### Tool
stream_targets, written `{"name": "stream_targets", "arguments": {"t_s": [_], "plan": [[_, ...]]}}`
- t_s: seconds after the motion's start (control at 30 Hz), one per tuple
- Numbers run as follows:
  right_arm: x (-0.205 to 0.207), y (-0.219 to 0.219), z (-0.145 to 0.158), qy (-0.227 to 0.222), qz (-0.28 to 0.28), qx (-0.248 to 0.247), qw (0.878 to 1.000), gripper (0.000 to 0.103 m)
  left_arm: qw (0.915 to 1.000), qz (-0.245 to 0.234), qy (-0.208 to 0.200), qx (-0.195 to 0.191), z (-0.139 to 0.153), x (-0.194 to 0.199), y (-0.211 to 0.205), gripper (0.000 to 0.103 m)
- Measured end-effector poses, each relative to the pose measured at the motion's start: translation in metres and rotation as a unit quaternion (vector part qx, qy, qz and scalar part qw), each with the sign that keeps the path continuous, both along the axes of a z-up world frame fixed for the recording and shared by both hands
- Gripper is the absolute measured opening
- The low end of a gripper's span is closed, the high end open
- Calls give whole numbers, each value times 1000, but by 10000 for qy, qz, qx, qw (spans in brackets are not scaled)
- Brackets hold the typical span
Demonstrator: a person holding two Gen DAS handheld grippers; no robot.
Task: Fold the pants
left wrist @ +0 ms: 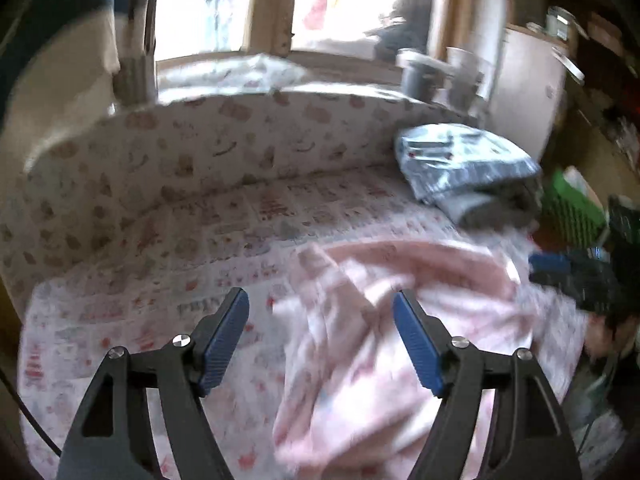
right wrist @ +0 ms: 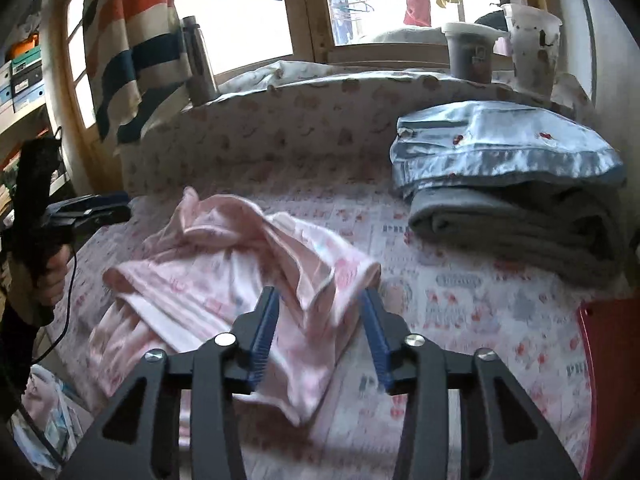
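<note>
Pants (right wrist: 224, 256) are left crumpled on the bed (right wrist: 460, 292), just ahead of both open, empty grippers – left (left wrist: 320, 320), right (right wrist: 320, 316) – so the waistband is best found and spread flat before folding.

Both cameras ride on the handheld grippers and look forward and downward along the fingers, close above a patterned bed (left wrist: 140, 280). The left wrist view looks from the bed's left side, the right wrist view from nearer its middle. Both face the window (right wrist: 248, 8) and share the pink pants (right wrist: 248, 256), the folded stack (left wrist: 472, 168) and the headboard (right wrist: 280, 136).
</note>
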State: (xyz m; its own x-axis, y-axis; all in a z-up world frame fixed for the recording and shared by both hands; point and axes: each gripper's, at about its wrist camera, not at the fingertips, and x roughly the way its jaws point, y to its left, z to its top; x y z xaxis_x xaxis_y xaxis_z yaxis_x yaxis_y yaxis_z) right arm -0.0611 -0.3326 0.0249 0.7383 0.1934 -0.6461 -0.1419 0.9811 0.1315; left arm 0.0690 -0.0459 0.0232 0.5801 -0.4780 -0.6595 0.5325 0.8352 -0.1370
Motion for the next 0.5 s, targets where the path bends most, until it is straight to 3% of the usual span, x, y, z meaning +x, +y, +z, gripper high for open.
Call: {"name": "stream_targets", "arguments": {"t_s": [0.13, 0.23, 0.3, 0.37, 0.4, 0.43, 0.5], "plan": [[25, 6, -8, 299, 115, 124, 9994, 44, 9975, 266, 605, -265, -16, 48, -8, 71], [38, 10, -16, 371, 118, -114, 9992, 42, 9942, 333, 942, -385, -32, 70, -12, 65], [43, 10, -20, 422, 153, -120, 9989, 32, 9926, 374, 1058, -463, -39, 74, -12, 51], [45, 9, -22, 463, 236, 46, 9986, 22, 9901, 340, 1205, -632, -43, 74, -9, 17], [43, 8, -22, 394, 240, 110, 9989, 10, 9897, 383, 1192, -698, -42, 71, -6, 13], [41, 7, -21, 331, 223, 119, 9991, 5, 9902, 443, 1122, -709, -39, 68, -3, 8], [37, 8, -18, 236, 243, 43, 9994, 4, 9938, 451, 742, -687, -30, 56, 4, 6]]}}
